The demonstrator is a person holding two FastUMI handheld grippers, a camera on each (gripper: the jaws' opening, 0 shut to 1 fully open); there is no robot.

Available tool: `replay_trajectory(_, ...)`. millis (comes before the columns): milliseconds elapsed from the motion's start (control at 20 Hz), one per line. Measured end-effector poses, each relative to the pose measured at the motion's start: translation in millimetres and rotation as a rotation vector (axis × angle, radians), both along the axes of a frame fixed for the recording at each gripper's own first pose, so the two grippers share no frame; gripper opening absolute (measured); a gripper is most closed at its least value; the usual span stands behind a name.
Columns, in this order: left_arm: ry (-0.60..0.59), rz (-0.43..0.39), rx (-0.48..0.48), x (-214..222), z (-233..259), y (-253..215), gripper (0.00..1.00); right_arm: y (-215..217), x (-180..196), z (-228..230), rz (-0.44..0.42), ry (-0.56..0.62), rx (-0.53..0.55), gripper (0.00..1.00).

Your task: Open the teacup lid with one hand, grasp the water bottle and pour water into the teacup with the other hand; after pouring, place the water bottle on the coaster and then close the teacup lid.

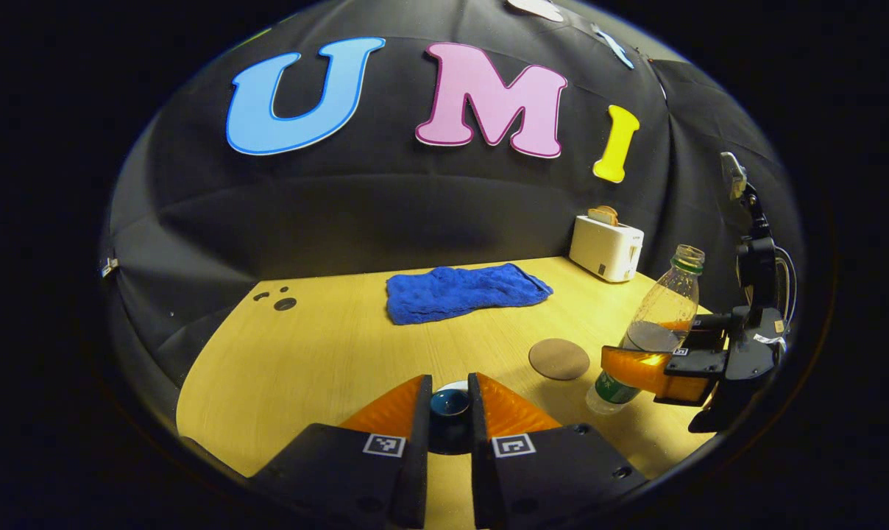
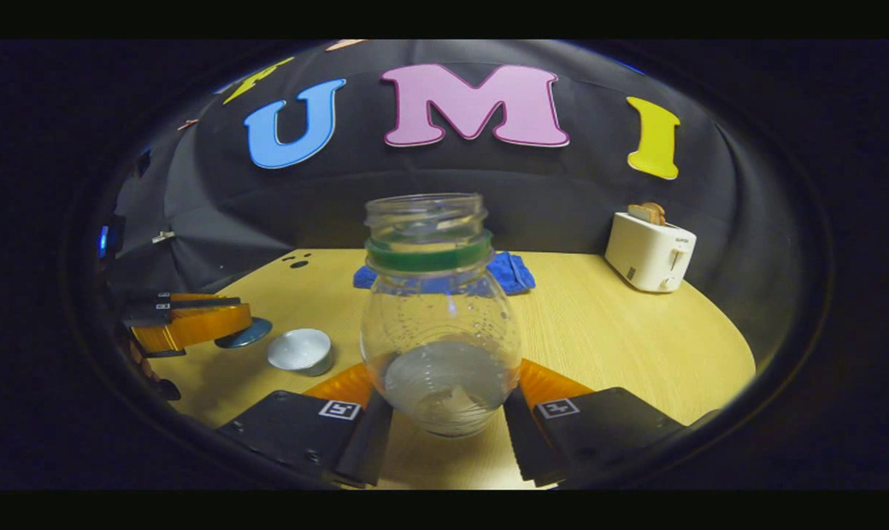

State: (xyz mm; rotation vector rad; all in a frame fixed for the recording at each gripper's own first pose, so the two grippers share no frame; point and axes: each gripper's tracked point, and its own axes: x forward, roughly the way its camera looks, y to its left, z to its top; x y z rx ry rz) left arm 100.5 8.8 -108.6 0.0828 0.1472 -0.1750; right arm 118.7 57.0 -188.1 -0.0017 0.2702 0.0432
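Your left gripper [image 1: 449, 412] pinches the teacup lid [image 1: 449, 403] at bottom centre, keeping it off the open teacup [image 2: 301, 350] at lower left. Your right gripper [image 2: 444, 419] clamps the water bottle [image 2: 438, 324] mid-frame, tilted, poised above the table [image 1: 327, 353] near the coaster [image 1: 558, 358]

A staged recording booth: black cloth wall [image 1: 385, 213] behind a wooden table [image 1: 327, 353] with toaster [image 1: 606, 246] and towel [image 1: 463, 291].

Left gripper [image 1: 450, 401] pinches the teacup lid [image 1: 450, 403] above the table; right gripper [image 2: 444, 412] clamps the tilted water bottle [image 2: 437, 316] aloft.
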Motion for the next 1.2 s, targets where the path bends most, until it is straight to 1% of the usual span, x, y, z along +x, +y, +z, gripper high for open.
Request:
replay_trajectory(50,-0.001,0.006,-0.004,-1.2,-0.1,2.8,0.28,5.1,1.0,-4.9,0.023,0.03,0.01,0.71)
replay_trajectory(100,0.0,0.012,-0.009,-2.9,0.0,5.5,0.29,10.5,4.2,-5.5,0.037,0.037,0.019,0.71)
replay_trajectory(200,-0.007,0.023,-0.022,-7.0,3.7,11.2,0.29,4.9,5.1,-0.9,0.019,0.064,-0.021,0.71)
replay_trajectory(250,-0.013,0.029,-0.026,-8.0,5.1,14.4,0.29,1.3,6.9,2.6,0.012,0.065,-0.062,0.71)
replay_trajectory(300,-0.019,0.033,-0.029,-9.6,8.0,17.1,0.28,-1.7,10.7,6.0,0.005,0.058,-0.117,0.71)
replay_trajectory(400,-0.031,0.042,-0.04,-13.4,13.7,23.7,0.29,-15.2,14.6,20.7,-0.019,0.03,-0.266,0.71)
replay_trajectory(500,-0.042,0.05,-0.053,-18.4,17.5,29.9,0.28,-16.9,21.0,34.7,-0.022,-0.001,-0.383,0.71)
replay_trajectory(650,-0.056,0.068,-0.068,-26.1,20.5,43.8,0.28,-12.9,32.8,47.2,-0.004,-0.036,-0.545,0.71)
replay_trajectory(750,-0.062,0.084,-0.081,-31.4,21.1,54.8,0.28,-6.0,35.5,48.1,0.012,-0.043,-0.634,0.71)
replay_trajectory(850,-0.064,0.101,-0.098,-36.3,20.2,66.9,0.28,0.4,48.0,44.4,0.033,-0.049,-0.715,0.71)
replay_trajectory(1100,-0.058,0.143,-0.129,-44.0,12.3,96.1,0.28,22.0,54.3,28.5,0.075,-0.055,-0.927,0.71)
replay_trajectory(1200,-0.047,0.152,-0.131,-47.6,7.2,106.1,0.28,30.5,59.2,19.3,0.097,-0.058,-0.994,0.71)
